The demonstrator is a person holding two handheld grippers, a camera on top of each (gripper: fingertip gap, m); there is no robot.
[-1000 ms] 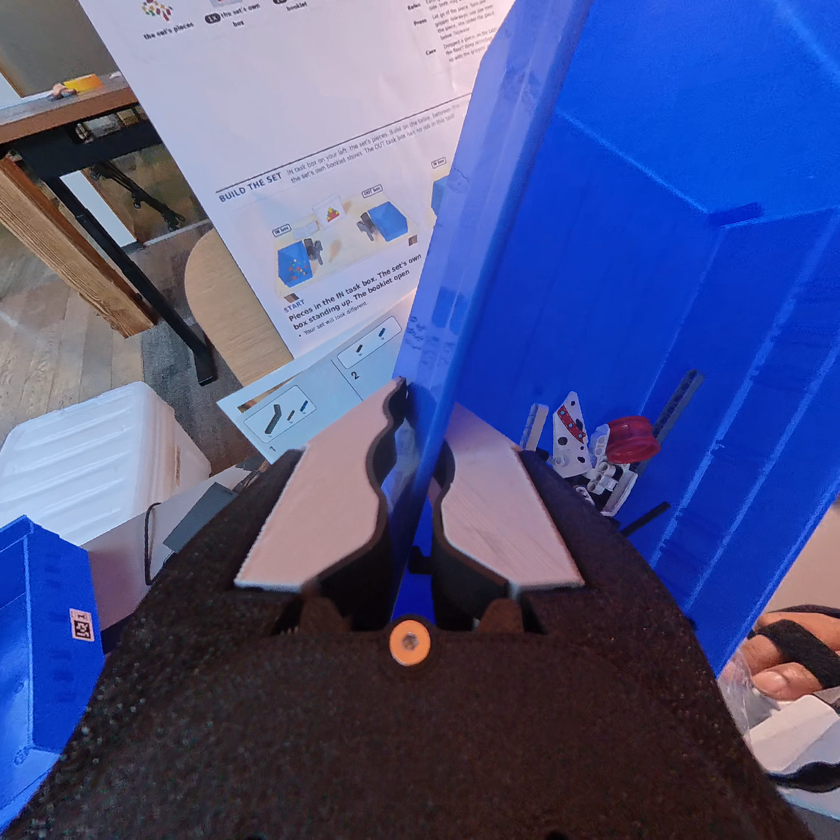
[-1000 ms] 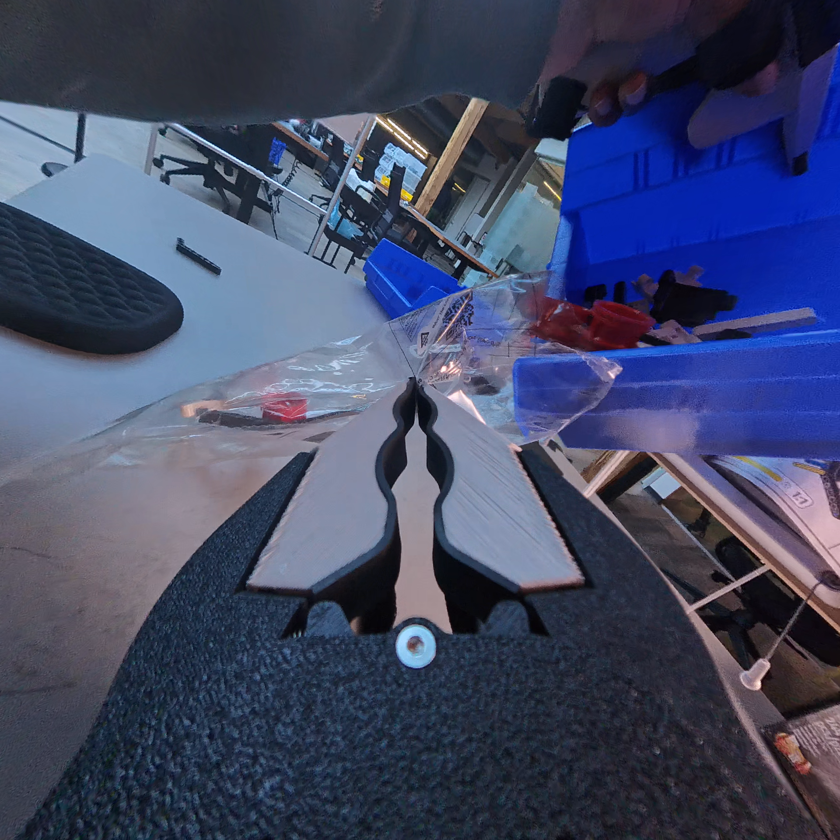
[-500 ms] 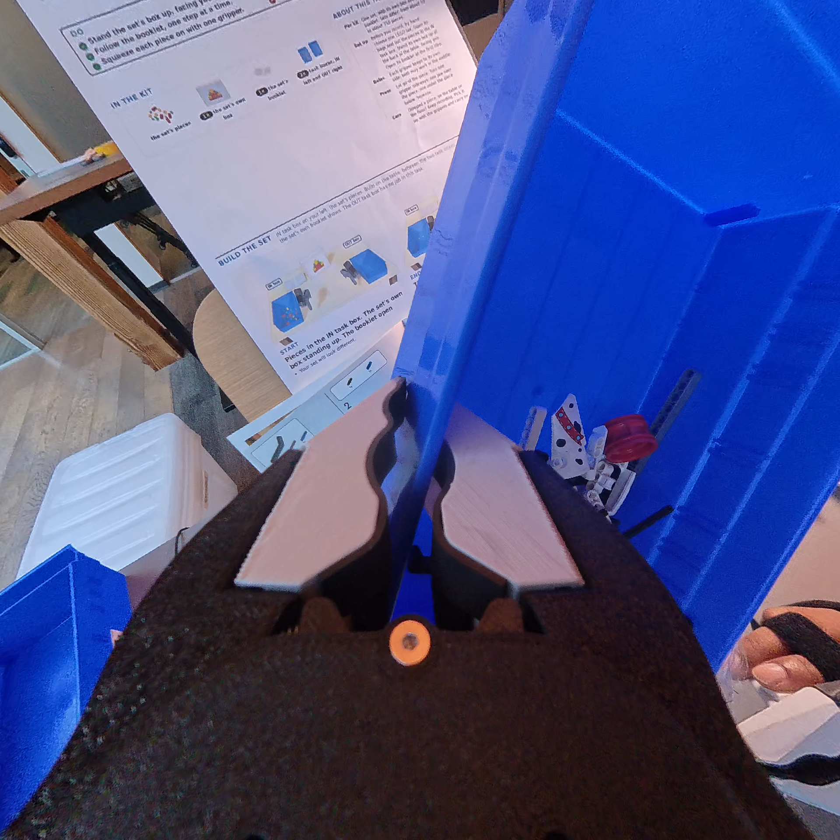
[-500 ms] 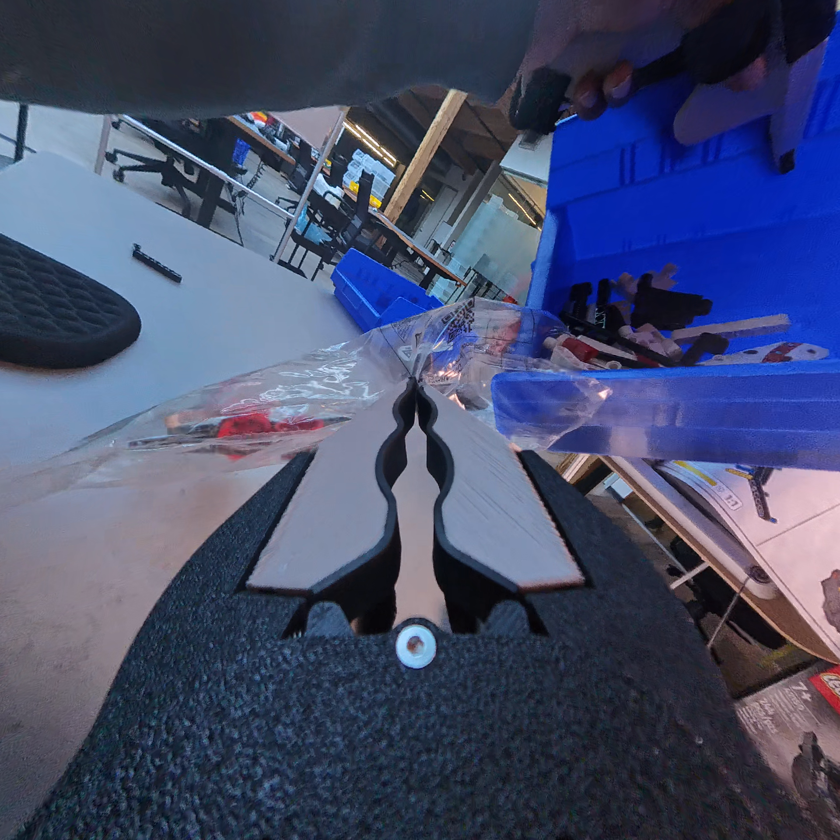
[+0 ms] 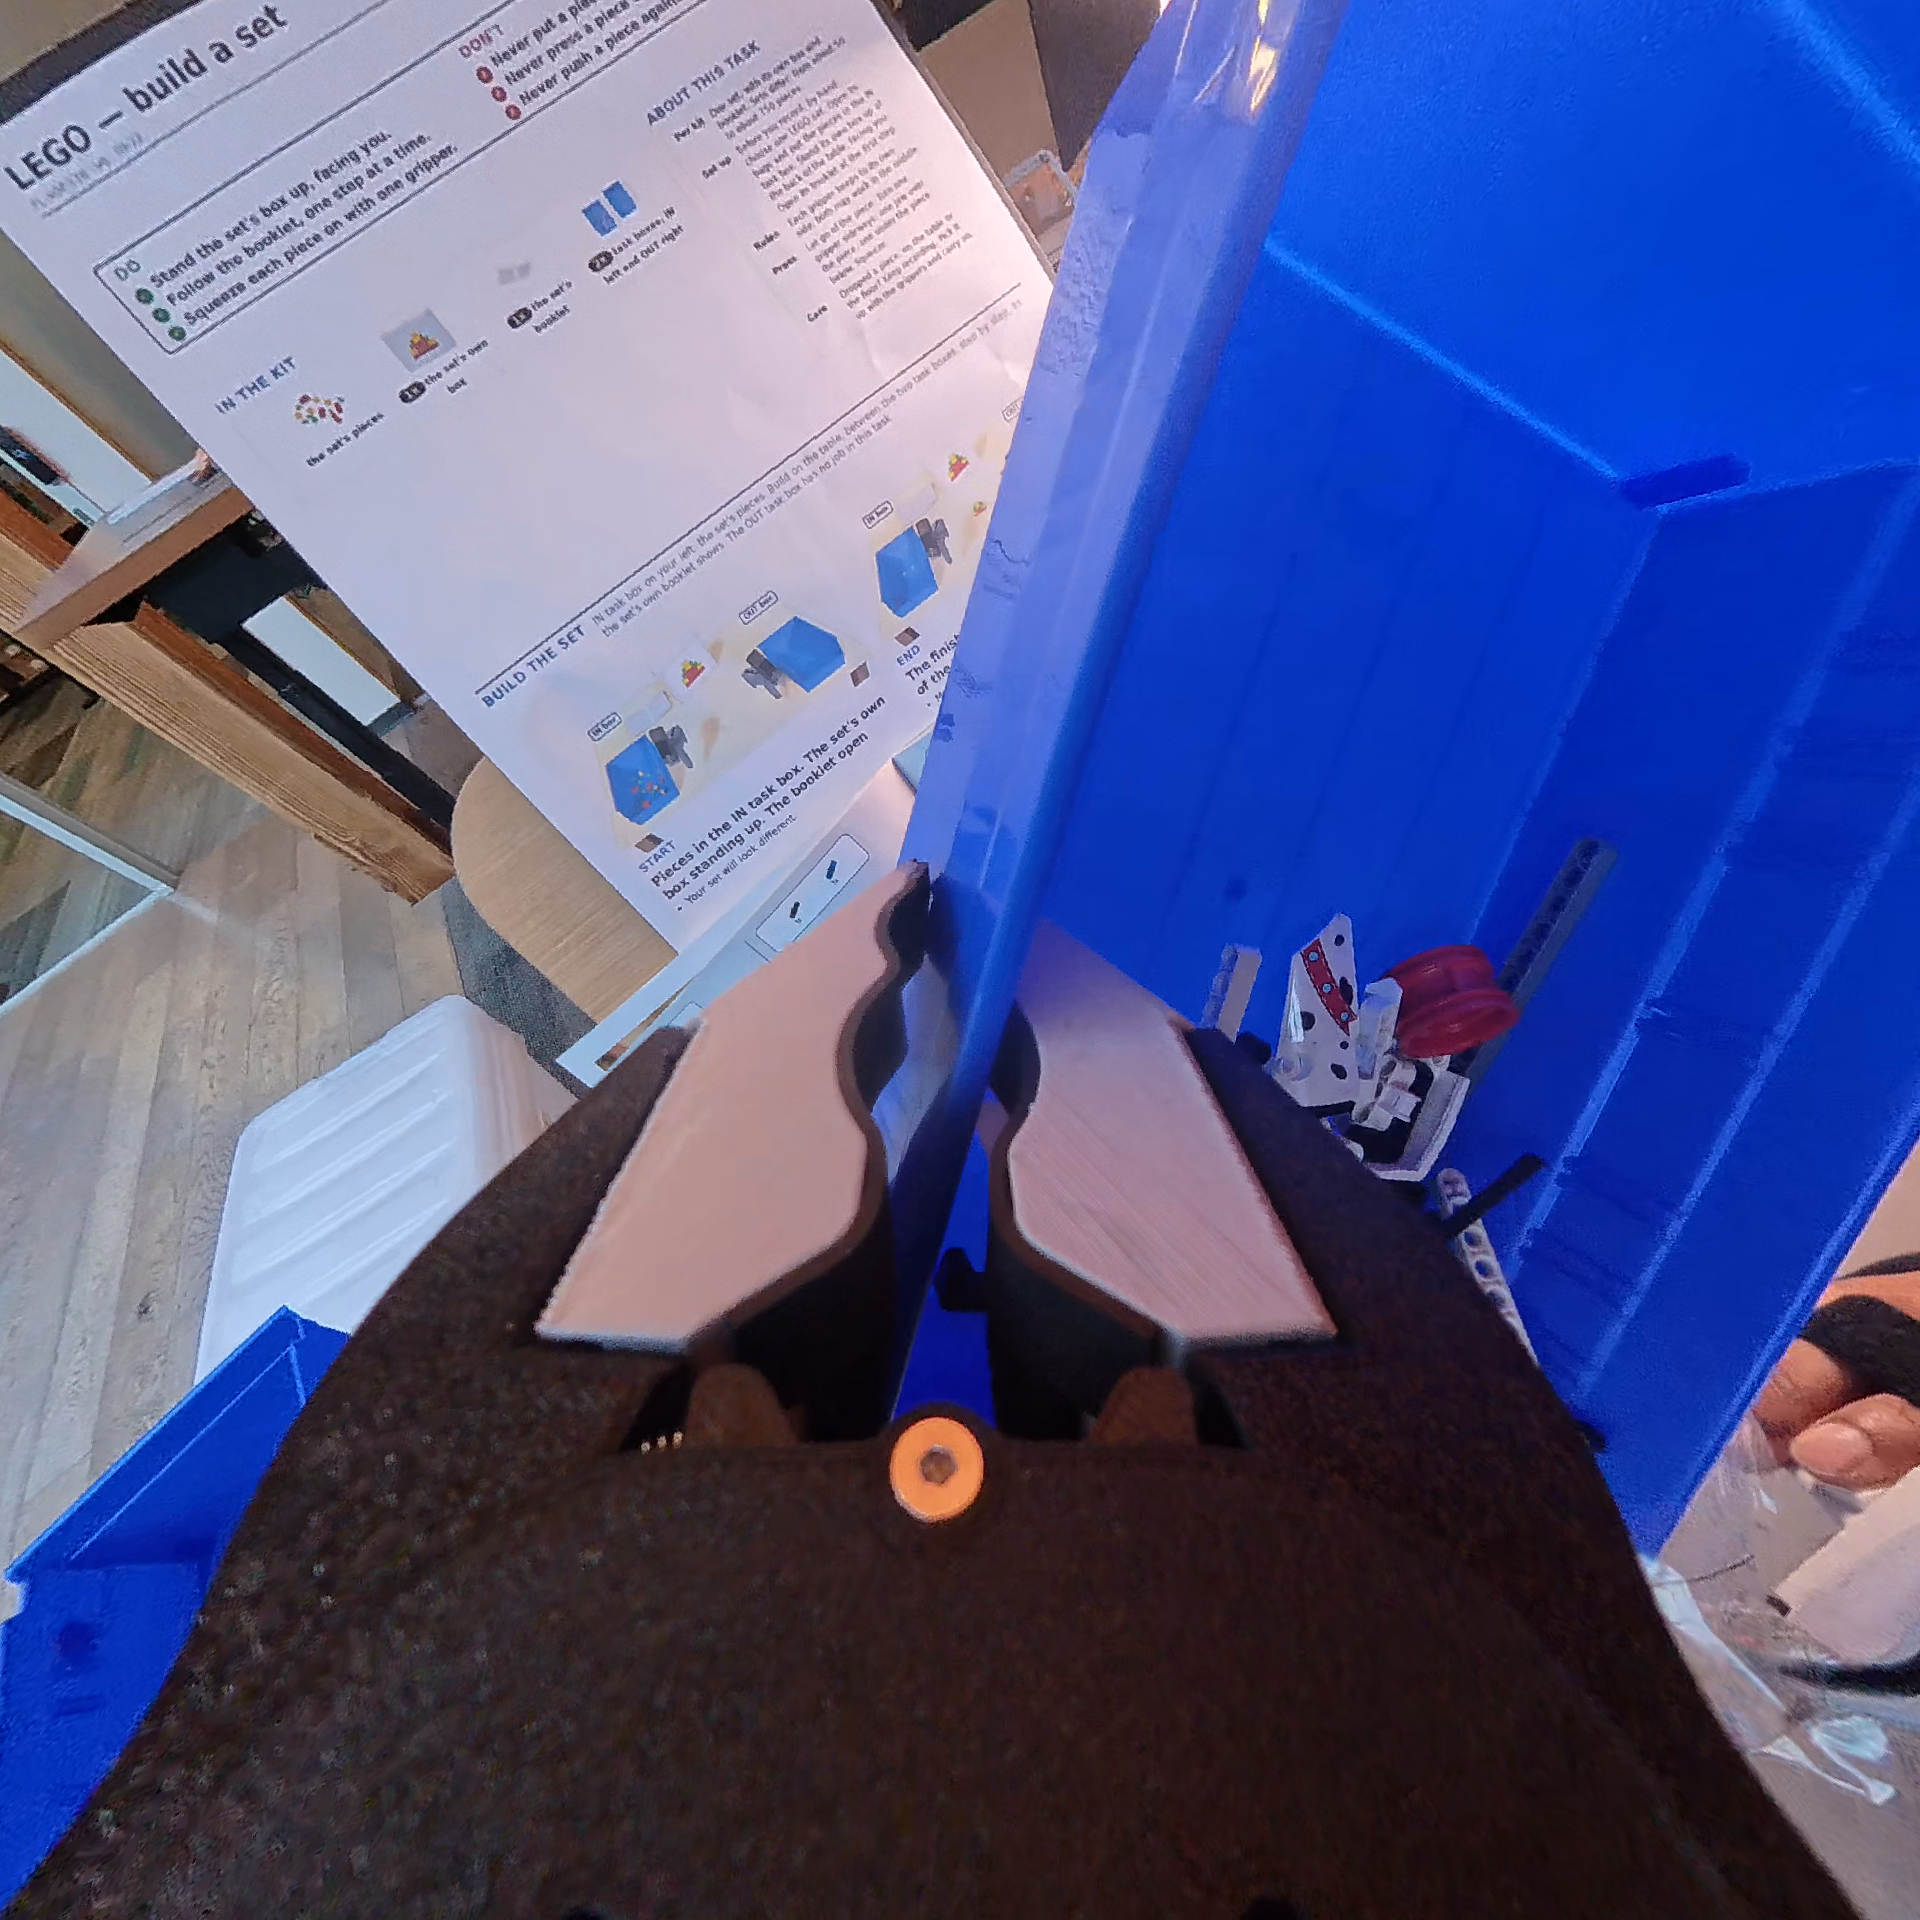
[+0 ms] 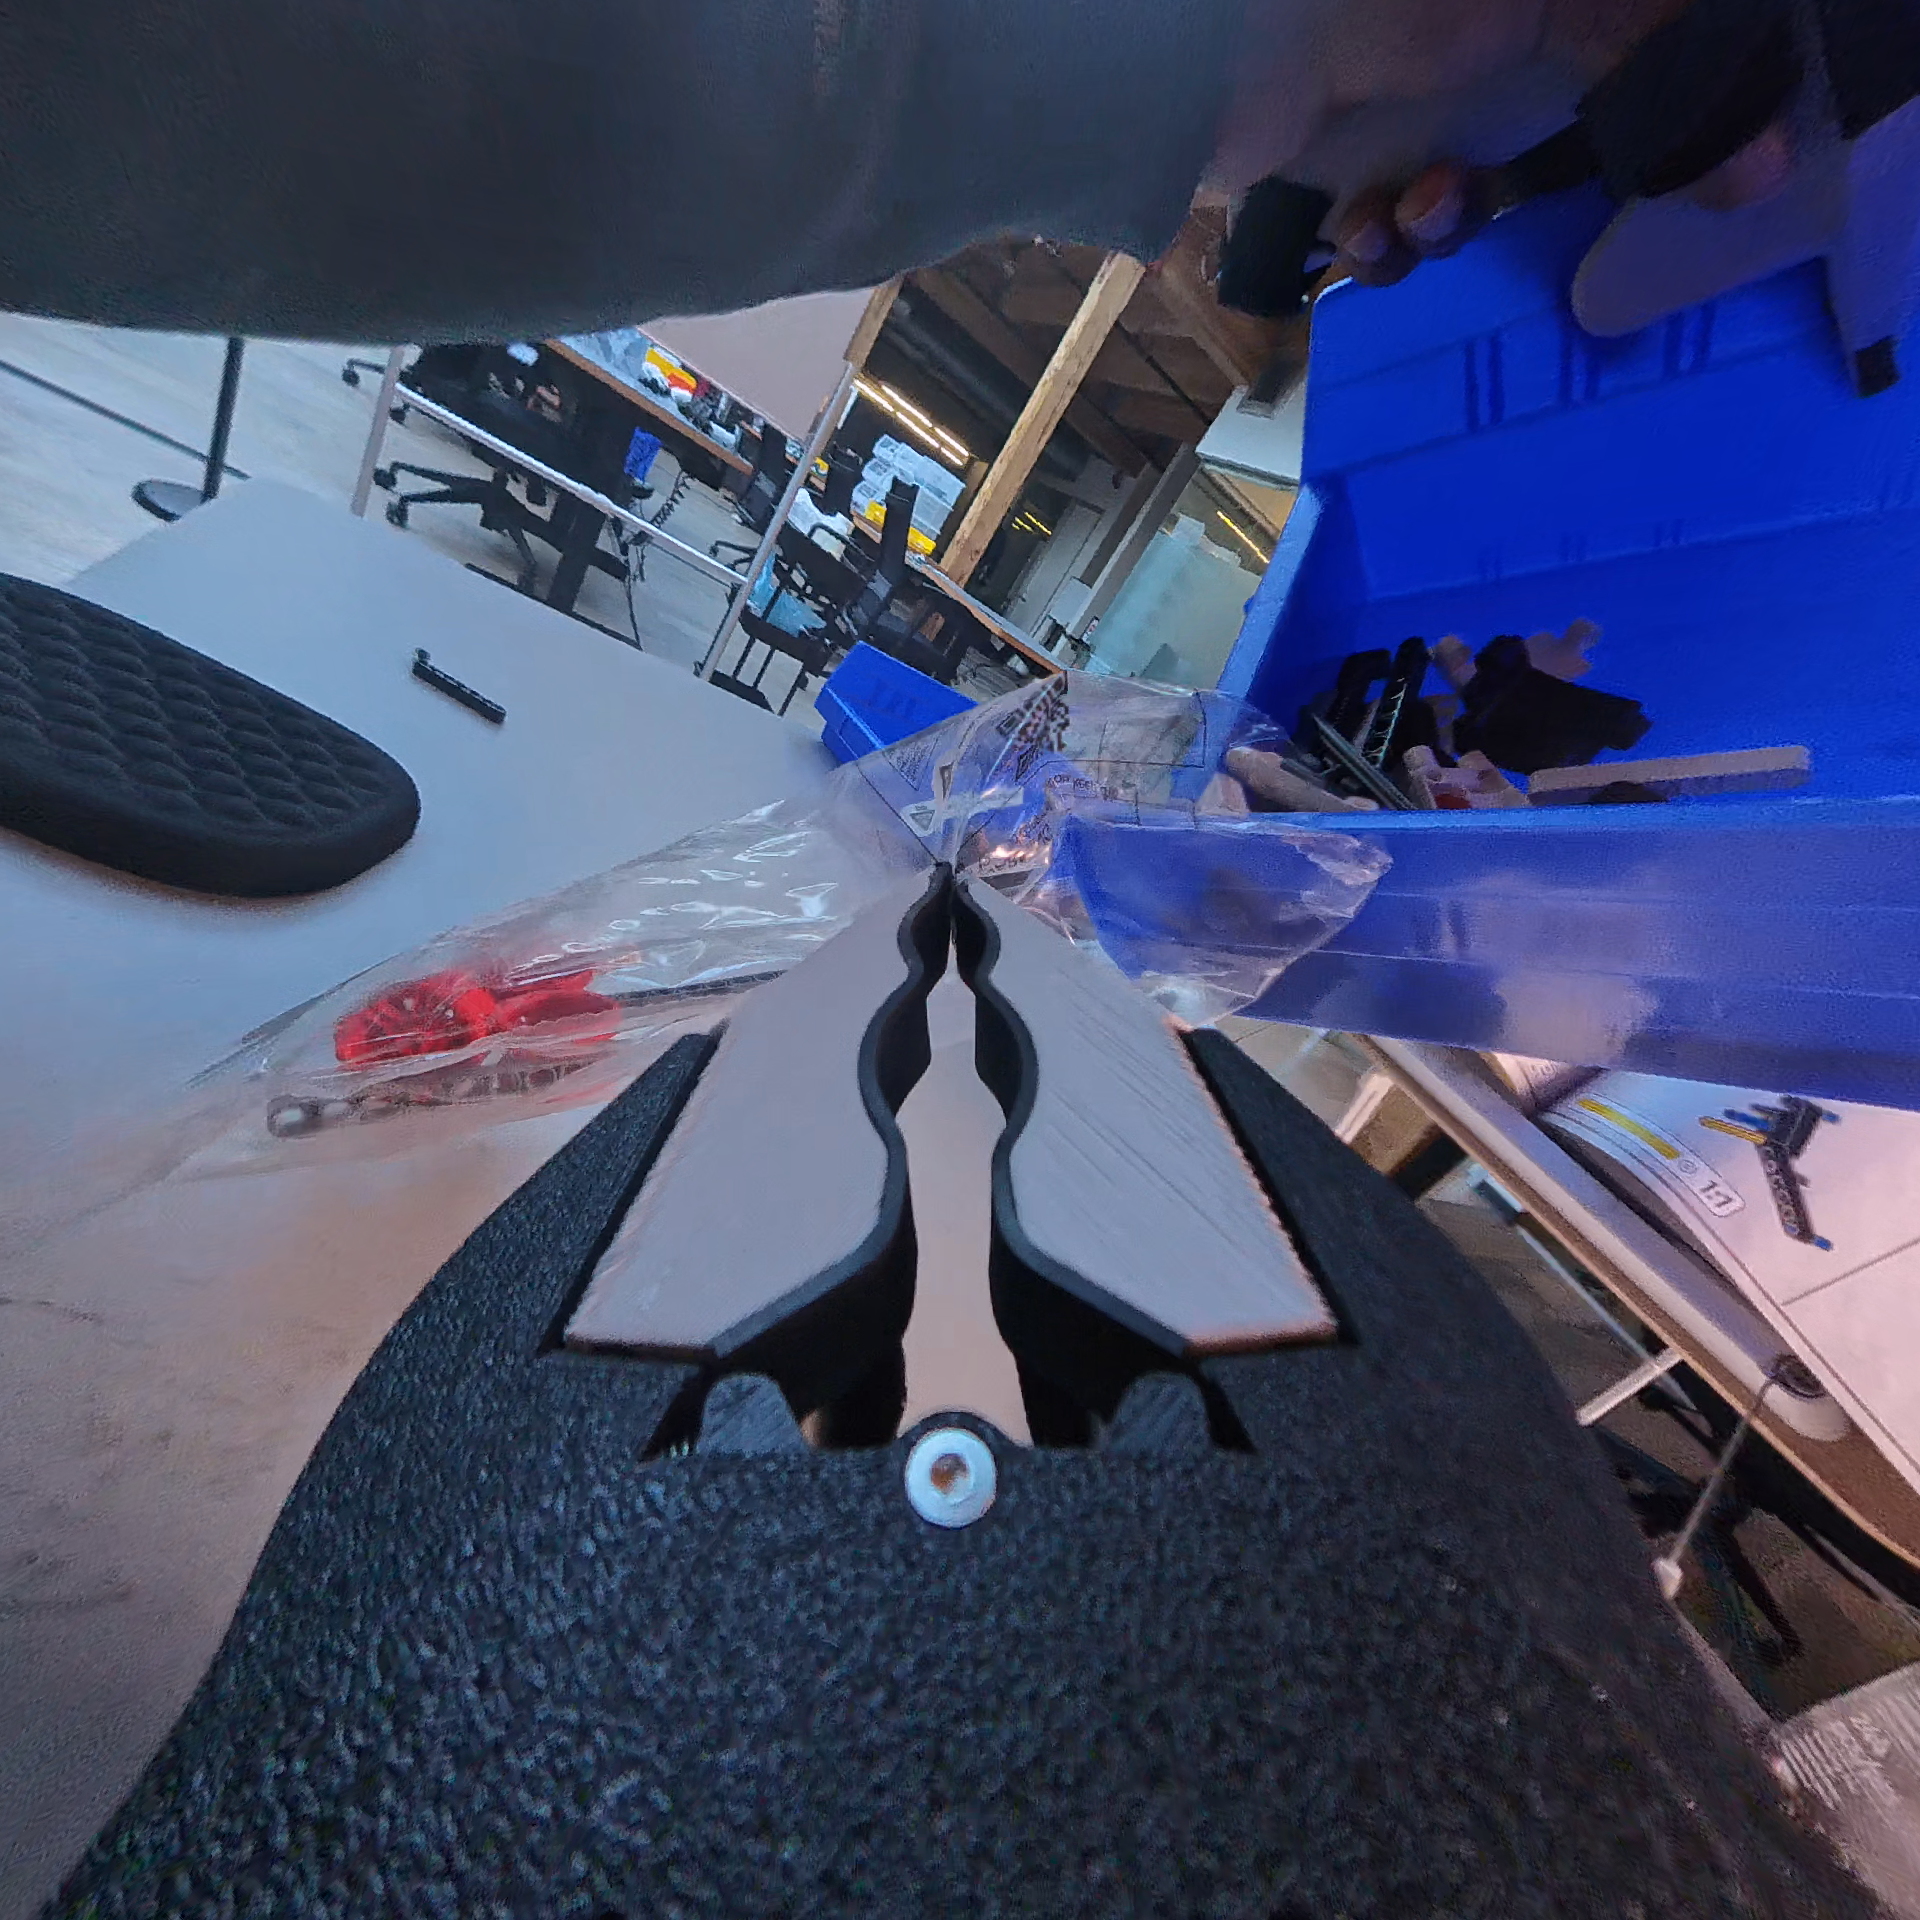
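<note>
**Inspection: both tongs engaged, blue bin tipped, bag of parts gripped**

The counter (image 6: pixel 260 1299), pale and flat, carries the work. On it, at the left of the right wrist view, lies a black honeycomb-textured pad (image 6: pixel 187 748), and beyond that a small black bar (image 6: pixel 457 686), well apart from everything else.

The blue bin (image 5: pixel 1558 520) is the largest item in hand. It stands tilted, with its inside facing the left wrist camera. The left tongs (image 5: pixel 961 914) are closed on the bin's side wall, one finger outside and one inside. Loose building pieces (image 5: pixel 1382 1029) are gathered in the bin's lower corner: white, black and one red wheel-shaped part.

Behind the bin stands a large white printed sheet (image 5: pixel 520 364) (an instruction poster, by its layout). A second blue bin (image 5: pixel 114 1579) shows at the lower left of that view.

The right tongs (image 6: pixel 948 883) are pinched shut on a clear plastic bag (image 6: pixel 727 914), holding it by a fold near its middle. One end of the bag overlaps the bin's rim; the other end holds red parts (image 6: pixel 457 1018) and a dark rod. Whether that end rests on the counter or hangs just above it cannot be told.

Status: some pieces lie in the bin, others remain in the bag.
</note>
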